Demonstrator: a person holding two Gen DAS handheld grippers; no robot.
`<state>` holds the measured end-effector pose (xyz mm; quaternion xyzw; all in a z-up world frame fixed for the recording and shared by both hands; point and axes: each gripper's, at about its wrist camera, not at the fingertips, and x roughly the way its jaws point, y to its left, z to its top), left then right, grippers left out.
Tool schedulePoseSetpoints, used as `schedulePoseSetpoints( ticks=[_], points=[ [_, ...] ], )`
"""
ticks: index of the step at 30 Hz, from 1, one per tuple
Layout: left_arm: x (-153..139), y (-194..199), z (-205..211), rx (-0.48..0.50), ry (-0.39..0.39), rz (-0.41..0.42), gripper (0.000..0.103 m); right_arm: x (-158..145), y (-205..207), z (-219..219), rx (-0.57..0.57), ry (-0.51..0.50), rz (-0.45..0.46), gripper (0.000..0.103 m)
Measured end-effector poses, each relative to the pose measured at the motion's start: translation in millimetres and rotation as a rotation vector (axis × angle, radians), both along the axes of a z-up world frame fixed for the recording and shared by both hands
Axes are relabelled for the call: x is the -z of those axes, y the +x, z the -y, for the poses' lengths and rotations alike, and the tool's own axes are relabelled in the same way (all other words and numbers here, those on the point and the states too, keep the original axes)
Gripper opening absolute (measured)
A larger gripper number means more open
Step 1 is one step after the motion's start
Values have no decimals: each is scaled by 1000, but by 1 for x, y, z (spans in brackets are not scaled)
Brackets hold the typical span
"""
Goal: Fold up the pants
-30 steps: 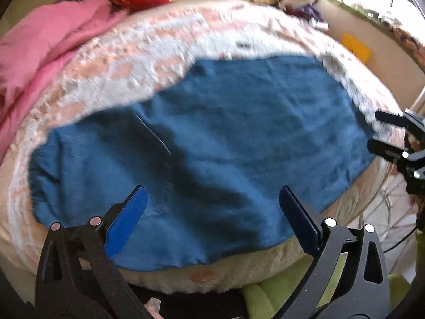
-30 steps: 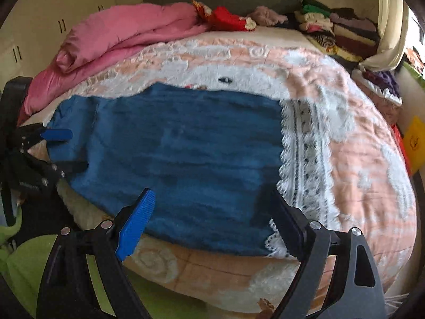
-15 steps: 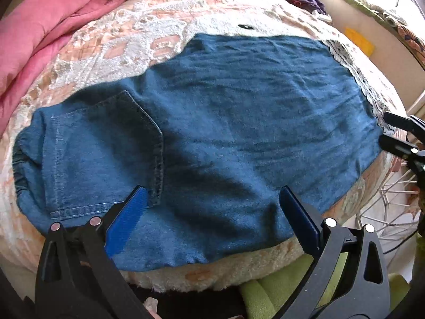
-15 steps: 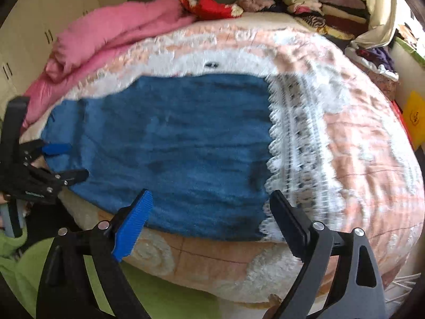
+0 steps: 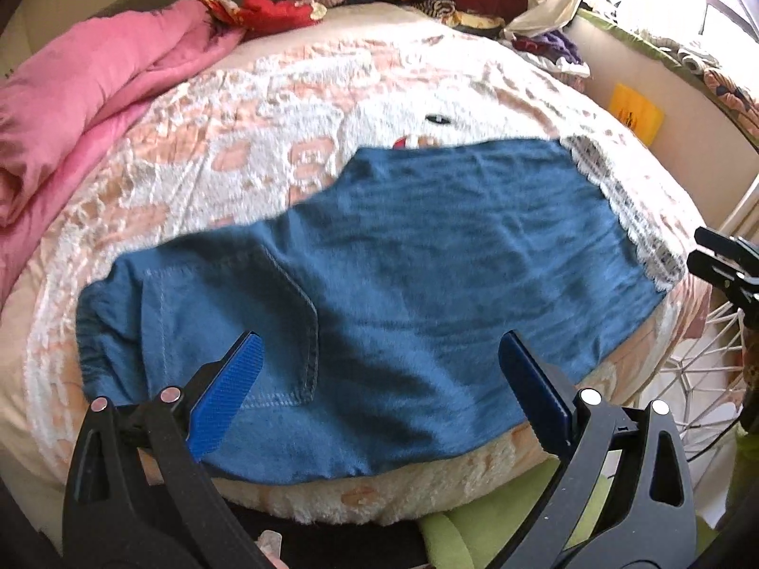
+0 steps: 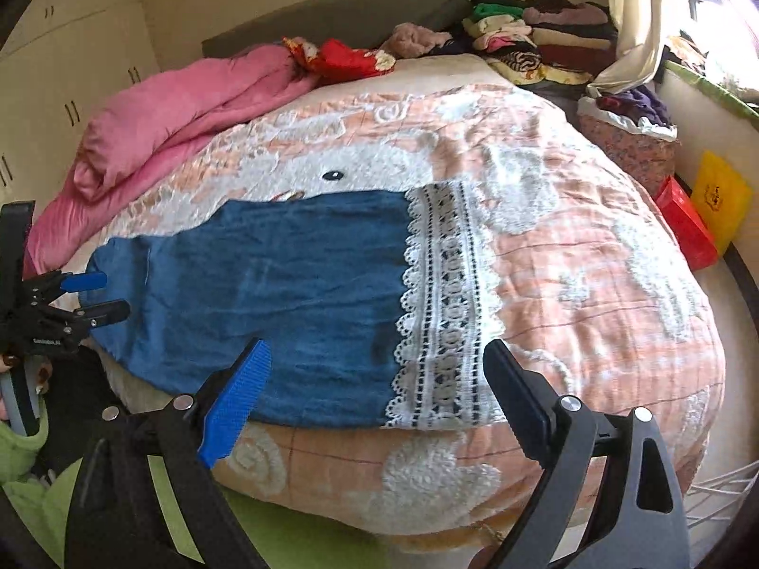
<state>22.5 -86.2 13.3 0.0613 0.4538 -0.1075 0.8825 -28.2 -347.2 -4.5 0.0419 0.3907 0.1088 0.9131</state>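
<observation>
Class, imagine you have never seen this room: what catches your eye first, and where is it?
First, the blue jeans spread flat at the near edge of the bed, their lace hem towards the right. Next, the pink quilt bunched along the bed's left side. Both grippers, left and right, hover open above the jeans.

Small white lettering on the left tool (image 6: pixel 102 296) — too tiny to read — no other legible text
</observation>
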Motion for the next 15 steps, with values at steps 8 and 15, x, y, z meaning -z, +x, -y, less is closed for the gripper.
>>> schedulePoseSetpoints(
  ticks=[8,15],
  points=[
    [-32,15,17,30,-28,64,93,-14,-9,20,44,19,43,90],
    [-56,30,48,95,-15,119,93,-15,-16,35,80,32,51,90]
  ],
)
